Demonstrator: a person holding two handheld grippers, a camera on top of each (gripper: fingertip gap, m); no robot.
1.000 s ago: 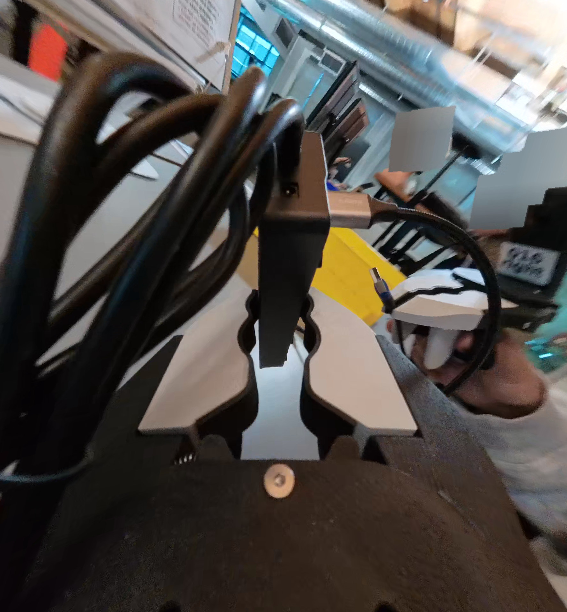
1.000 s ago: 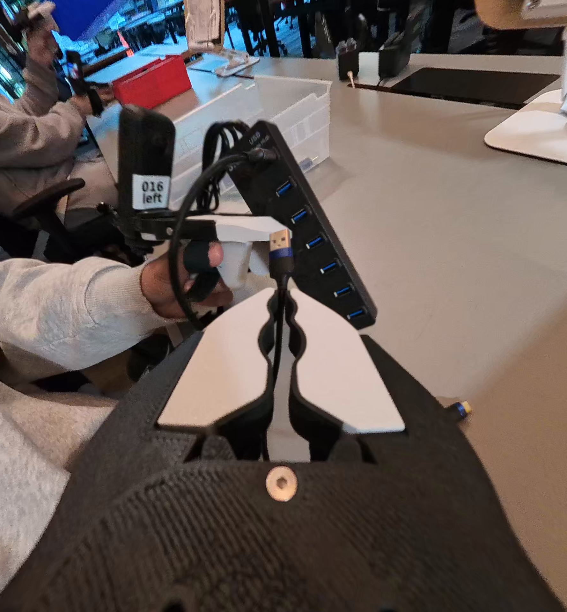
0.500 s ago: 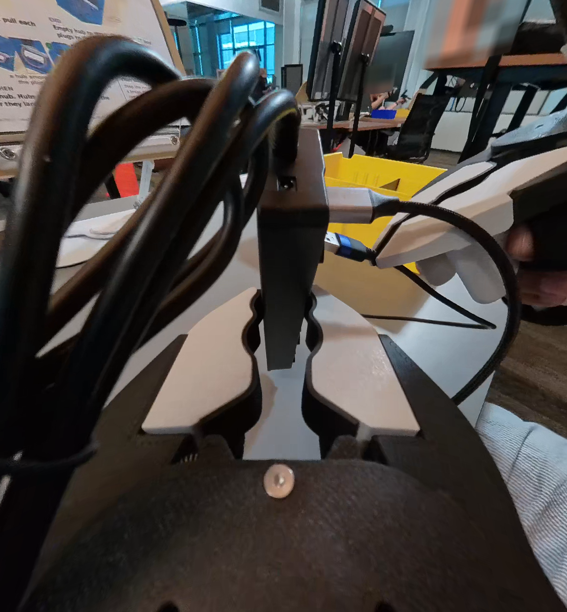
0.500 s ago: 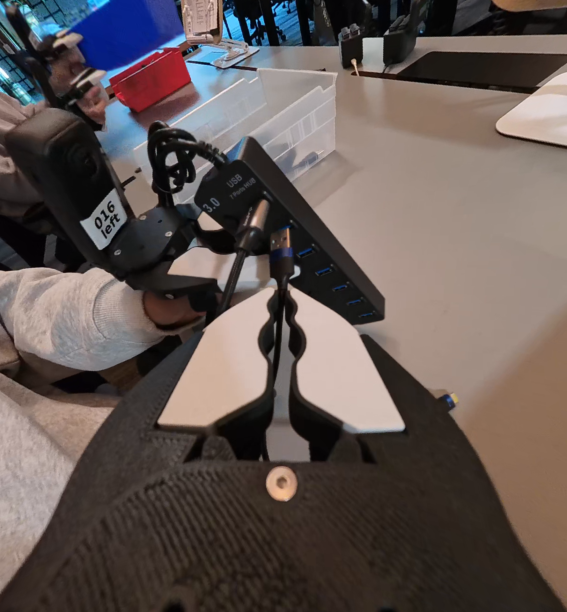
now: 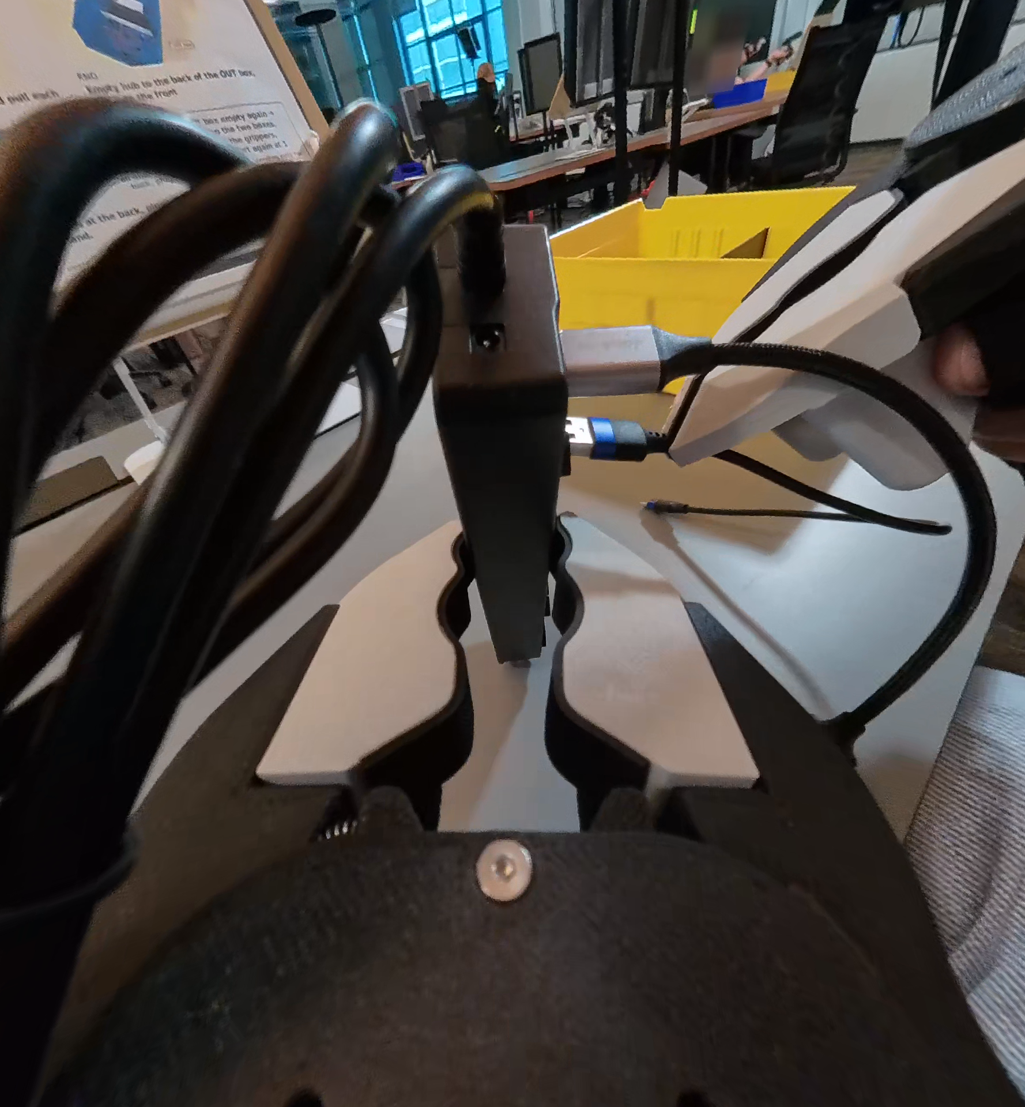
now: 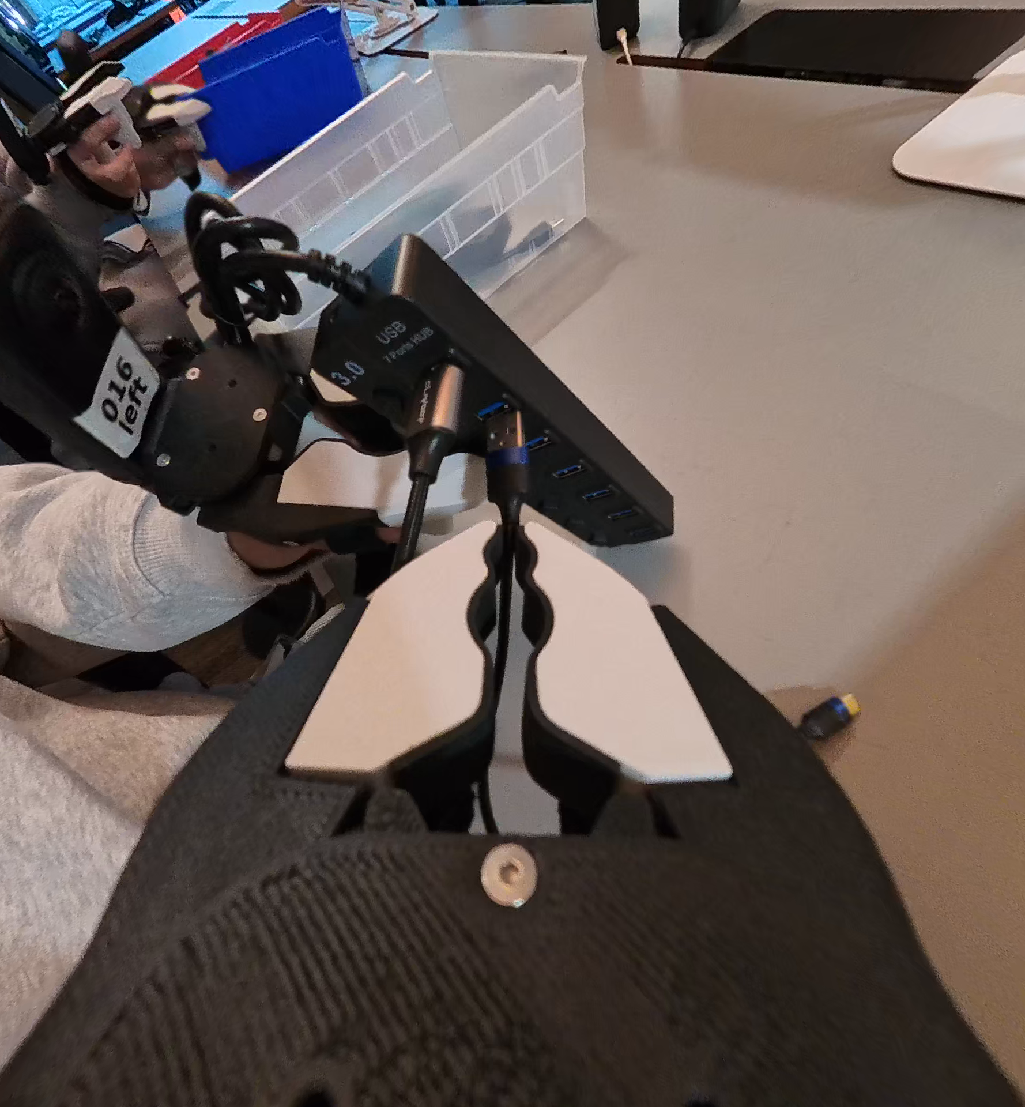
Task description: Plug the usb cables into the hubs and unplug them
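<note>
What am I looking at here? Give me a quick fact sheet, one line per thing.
left gripper: shut on the black hub, holding it tilted above the table
right gripper: shut on the cable of the blue-ringed plug
blue-ringed plug: tip at the second port, not fully in
grey plug: already seated in the first port
free ports: a row of blue ones further along the hub
loose plug: lying on the table
clear bin: behind the hub
yellow bin: in the left wrist view
</note>
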